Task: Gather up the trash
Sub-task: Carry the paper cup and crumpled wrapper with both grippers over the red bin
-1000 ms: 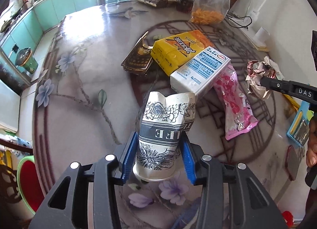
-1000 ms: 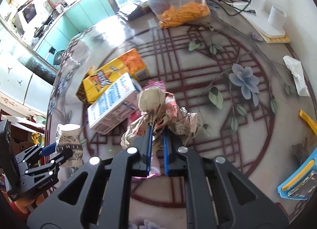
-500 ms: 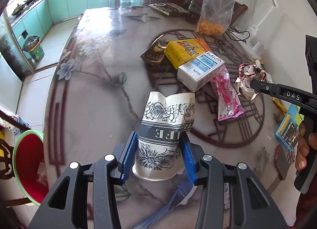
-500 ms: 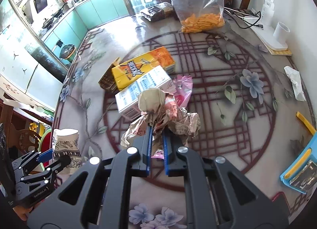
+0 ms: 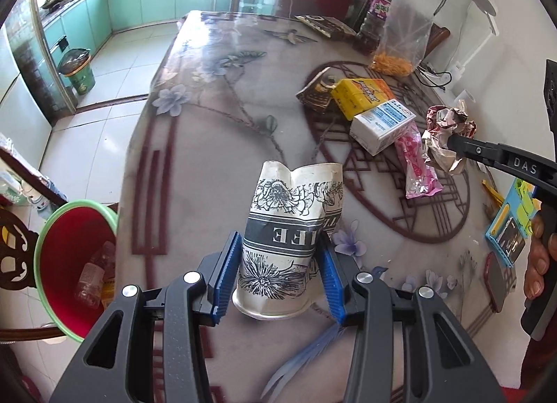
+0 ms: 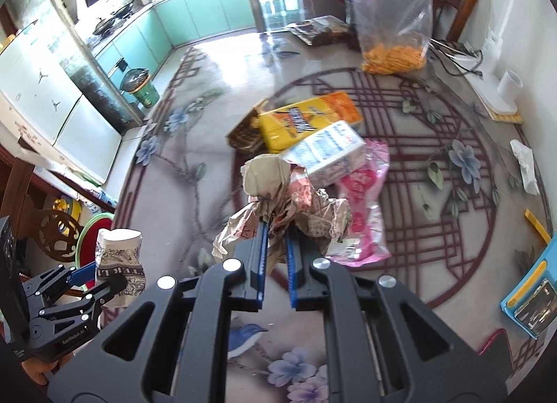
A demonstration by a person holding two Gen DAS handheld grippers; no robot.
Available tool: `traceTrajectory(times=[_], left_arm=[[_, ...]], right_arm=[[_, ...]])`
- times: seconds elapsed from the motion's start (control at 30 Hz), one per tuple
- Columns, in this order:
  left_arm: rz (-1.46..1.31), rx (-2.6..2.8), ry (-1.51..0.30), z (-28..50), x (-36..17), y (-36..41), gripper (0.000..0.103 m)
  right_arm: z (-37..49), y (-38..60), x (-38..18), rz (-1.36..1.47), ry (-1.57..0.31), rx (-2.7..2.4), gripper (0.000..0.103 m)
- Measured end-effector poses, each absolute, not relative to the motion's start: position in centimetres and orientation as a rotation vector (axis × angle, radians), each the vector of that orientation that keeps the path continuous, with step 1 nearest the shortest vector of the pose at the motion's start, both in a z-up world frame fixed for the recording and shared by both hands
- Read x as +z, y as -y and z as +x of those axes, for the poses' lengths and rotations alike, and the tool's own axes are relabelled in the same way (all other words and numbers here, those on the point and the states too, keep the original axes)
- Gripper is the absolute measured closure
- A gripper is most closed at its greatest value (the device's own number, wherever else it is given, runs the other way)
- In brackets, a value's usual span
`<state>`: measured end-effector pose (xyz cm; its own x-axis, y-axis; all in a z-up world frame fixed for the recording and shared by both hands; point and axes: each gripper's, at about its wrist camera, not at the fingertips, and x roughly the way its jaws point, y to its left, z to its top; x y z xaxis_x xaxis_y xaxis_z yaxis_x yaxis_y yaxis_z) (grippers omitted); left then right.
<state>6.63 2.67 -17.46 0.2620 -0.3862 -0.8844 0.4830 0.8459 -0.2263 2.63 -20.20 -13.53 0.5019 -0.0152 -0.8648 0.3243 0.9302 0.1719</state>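
My left gripper (image 5: 278,274) is shut on a crushed paper cup (image 5: 289,235) with black flower print and holds it above the table's near left edge. A red bin with a green rim (image 5: 75,256) stands on the floor just left of it, with a plastic bottle inside. My right gripper (image 6: 276,239) is shut on a crumpled paper wad (image 6: 289,201) and holds it above the table. The wad also shows in the left wrist view (image 5: 444,138). On the table lie a yellow box (image 6: 303,121), a white-blue box (image 6: 327,152), a pink wrapper (image 6: 365,204) and a dark wrapper (image 6: 245,134).
A clear bag of orange snacks (image 6: 393,51) and a dark packet (image 6: 320,30) stand at the table's far side. A blue case (image 6: 529,295) and a tissue (image 6: 525,166) lie at the right. A green bin (image 5: 76,70) stands on the kitchen floor.
Both grippers have pulled back and up from the table with their loads. The left gripper with the cup has moved left, so the red bin has come into fuller view.
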Motion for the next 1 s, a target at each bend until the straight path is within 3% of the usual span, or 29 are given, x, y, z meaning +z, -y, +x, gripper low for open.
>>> traceTrajectory(times=[1.0], left_arm=[[-0.060, -0.426, -1.153, 8.5, -18.5, -17.6, 0.061]], right_arm=[[5.8, 1.0, -11.5, 0.165, -1.046, 0.048, 0.093]])
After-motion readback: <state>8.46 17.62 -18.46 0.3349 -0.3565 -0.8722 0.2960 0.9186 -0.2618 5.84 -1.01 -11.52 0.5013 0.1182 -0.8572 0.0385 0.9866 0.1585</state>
